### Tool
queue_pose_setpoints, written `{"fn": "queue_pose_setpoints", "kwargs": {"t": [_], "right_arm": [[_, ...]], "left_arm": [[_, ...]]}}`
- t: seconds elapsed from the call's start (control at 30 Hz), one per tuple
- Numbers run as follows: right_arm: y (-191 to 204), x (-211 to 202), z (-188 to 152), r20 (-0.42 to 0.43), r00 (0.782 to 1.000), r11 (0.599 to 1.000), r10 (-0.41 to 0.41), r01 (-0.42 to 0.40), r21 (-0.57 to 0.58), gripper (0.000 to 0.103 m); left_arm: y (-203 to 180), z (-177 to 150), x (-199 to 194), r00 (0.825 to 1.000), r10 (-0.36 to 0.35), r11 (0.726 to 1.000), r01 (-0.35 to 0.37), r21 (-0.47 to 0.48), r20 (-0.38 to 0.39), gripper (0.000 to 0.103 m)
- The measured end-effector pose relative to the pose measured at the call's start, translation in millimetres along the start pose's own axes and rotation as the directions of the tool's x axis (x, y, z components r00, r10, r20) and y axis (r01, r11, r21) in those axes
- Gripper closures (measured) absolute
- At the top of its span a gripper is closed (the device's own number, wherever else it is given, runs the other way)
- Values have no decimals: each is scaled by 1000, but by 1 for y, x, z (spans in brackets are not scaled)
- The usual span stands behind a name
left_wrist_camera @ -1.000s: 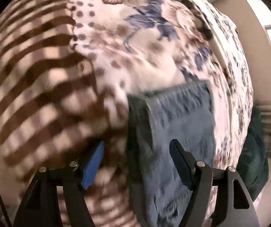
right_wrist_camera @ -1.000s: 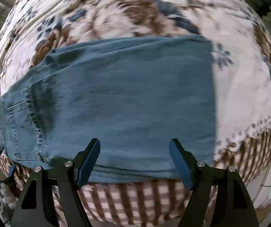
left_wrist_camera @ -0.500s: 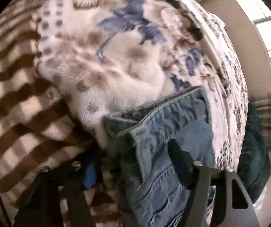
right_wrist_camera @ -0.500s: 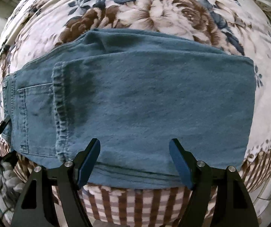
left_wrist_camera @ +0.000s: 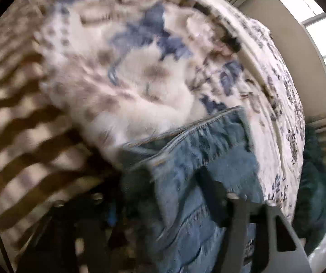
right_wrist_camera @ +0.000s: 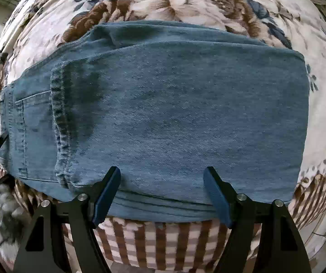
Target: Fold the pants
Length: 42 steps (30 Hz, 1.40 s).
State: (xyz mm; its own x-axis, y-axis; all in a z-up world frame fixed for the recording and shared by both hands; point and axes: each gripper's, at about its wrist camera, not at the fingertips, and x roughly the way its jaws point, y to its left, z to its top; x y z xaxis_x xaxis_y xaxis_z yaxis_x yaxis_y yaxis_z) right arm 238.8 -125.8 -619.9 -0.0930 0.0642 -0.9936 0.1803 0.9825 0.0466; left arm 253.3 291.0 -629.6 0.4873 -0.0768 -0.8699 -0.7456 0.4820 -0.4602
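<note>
Seen from the left wrist camera, the view is blurred. Blue denim pants (left_wrist_camera: 199,182) lie bunched at a waistband end on a floral blanket (left_wrist_camera: 140,79) with a brown checked border. The left gripper (left_wrist_camera: 163,195) sits low over that end, its jaws apart; denim fills the gap between them and seems to cover the left finger, though whether cloth is pinched cannot be told.

From the right wrist camera, the picture is sharp. The pants (right_wrist_camera: 163,113) lie flat, folded into a wide rectangle across the blanket (right_wrist_camera: 185,2), pocket end at the left. The right gripper (right_wrist_camera: 163,195) hovers at the near edge, jaws wide apart, holding nothing.
</note>
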Motion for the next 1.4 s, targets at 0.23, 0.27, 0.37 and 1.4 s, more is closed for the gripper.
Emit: {"fn": "queue_pose_setpoints", "kwargs": {"t": [0.23, 0.27, 0.37, 1.4], "right_arm": [[-26, 14, 0, -18, 1000, 1000, 1, 0, 5, 26], [-28, 14, 0, -19, 1000, 1000, 0, 0, 2, 26], [-24, 24, -1, -22, 1000, 1000, 4, -4, -5, 26], [-74, 20, -3, 0, 998, 994, 66, -66, 84, 26]], "left_arm": [[-9, -31, -12, 998, 62, 990, -63, 124, 8, 56], [-10, -33, -11, 997, 71, 988, -71, 135, 8, 56], [-11, -35, -8, 998, 68, 991, -68, 116, -4, 56], [-160, -99, -96, 980, -170, 765, 67, 640, 101, 84]]}}
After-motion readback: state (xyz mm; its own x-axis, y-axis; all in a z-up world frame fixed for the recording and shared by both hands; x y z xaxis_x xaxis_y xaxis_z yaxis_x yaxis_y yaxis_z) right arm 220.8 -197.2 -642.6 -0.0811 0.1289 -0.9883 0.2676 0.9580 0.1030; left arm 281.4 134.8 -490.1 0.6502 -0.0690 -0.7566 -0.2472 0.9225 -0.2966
